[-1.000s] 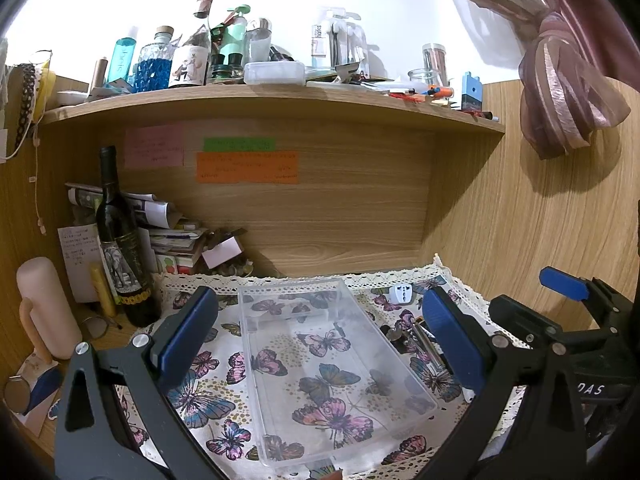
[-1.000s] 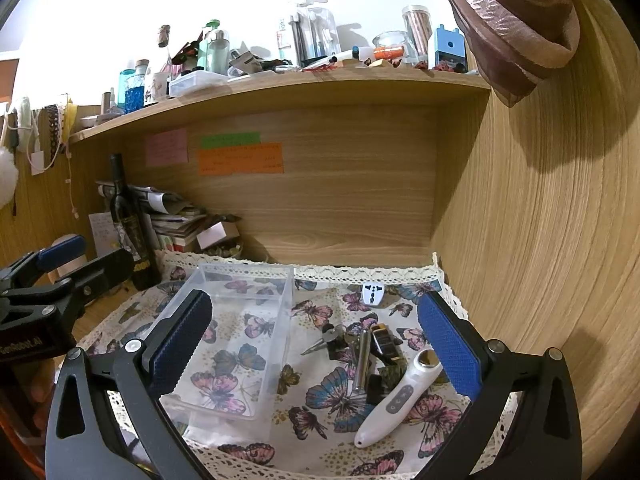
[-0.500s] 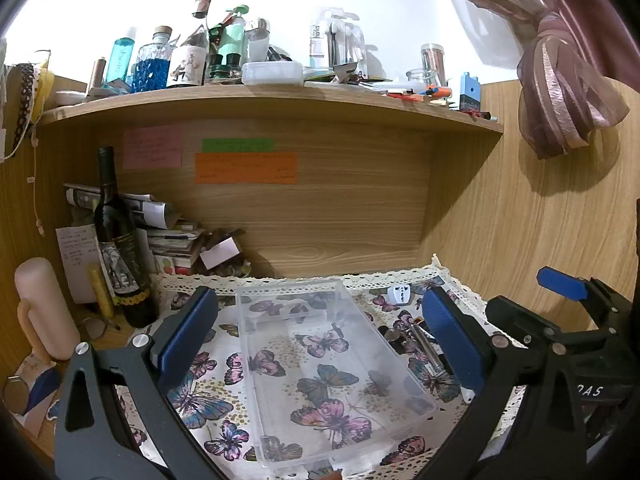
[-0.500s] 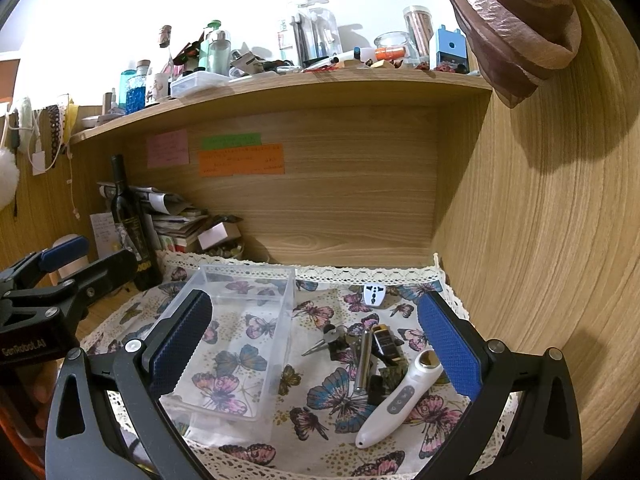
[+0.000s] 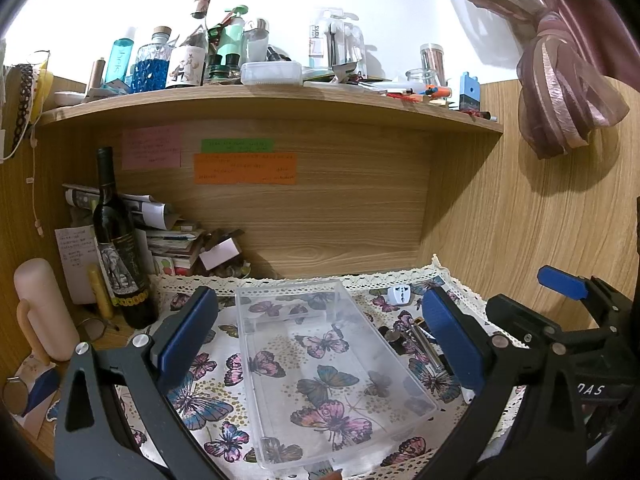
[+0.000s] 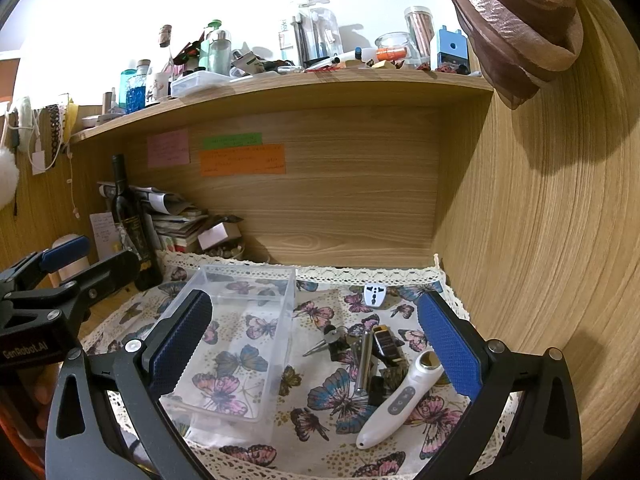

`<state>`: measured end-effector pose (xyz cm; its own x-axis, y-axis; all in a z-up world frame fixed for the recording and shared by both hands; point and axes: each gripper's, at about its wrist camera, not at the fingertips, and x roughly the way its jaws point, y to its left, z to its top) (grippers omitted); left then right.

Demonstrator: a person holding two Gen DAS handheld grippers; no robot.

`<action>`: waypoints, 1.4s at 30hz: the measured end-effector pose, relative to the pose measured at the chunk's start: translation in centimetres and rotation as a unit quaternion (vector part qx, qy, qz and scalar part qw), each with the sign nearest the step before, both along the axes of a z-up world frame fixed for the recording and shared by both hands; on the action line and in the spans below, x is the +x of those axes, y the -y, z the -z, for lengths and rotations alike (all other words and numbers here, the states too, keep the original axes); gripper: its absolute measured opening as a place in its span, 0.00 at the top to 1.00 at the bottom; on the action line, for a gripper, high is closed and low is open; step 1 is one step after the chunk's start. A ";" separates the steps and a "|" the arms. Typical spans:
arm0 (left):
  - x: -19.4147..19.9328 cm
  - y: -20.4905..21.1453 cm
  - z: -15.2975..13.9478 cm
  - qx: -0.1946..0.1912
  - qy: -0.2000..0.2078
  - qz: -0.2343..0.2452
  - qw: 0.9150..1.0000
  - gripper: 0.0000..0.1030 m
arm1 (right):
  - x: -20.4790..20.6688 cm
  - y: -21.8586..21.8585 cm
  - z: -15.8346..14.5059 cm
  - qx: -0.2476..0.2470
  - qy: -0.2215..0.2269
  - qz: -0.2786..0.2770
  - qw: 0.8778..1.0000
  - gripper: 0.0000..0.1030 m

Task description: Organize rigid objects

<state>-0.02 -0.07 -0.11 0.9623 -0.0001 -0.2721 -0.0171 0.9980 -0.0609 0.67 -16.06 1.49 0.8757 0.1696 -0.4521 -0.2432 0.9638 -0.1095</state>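
Note:
A clear plastic bin point(image 5: 256, 344) point(image 6: 280, 292) sits empty on the butterfly cloth point(image 6: 320, 400). Right of it lies a pile of small objects: a white handheld device point(image 6: 400, 400), a metal tube point(image 6: 364, 360), a dark lighter-like block point(image 6: 386, 344), small pliers point(image 6: 330, 338) and a white plug adapter point(image 6: 375, 293) further back. My left gripper point(image 5: 320, 340) is open and empty, hovering over the bin. My right gripper point(image 6: 316, 344) is open and empty, above the pile and the bin's right wall.
A dark wine bottle point(image 5: 118, 248) and a stack of papers point(image 5: 172, 236) stand at the back left. A pink cylinder point(image 5: 44, 308) stands at far left. A wooden back panel, right side wall and a cluttered shelf point(image 5: 280, 96) enclose the space.
Both grippers have stayed almost still; the views shift only slightly. Nothing was picked up or moved.

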 end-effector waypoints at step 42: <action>10.4 -8.2 4.9 -0.017 -0.202 0.005 0.979 0.62 | 4.8 5.4 4.5 -0.059 -0.072 0.127 0.987 0.23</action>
<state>10.40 8.11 -5.03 0.7759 -0.0243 -0.6303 -0.0380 0.9956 -0.0851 5.48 -21.48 -2.98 0.8082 -0.1092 -0.5788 -0.0156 0.9784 -0.2063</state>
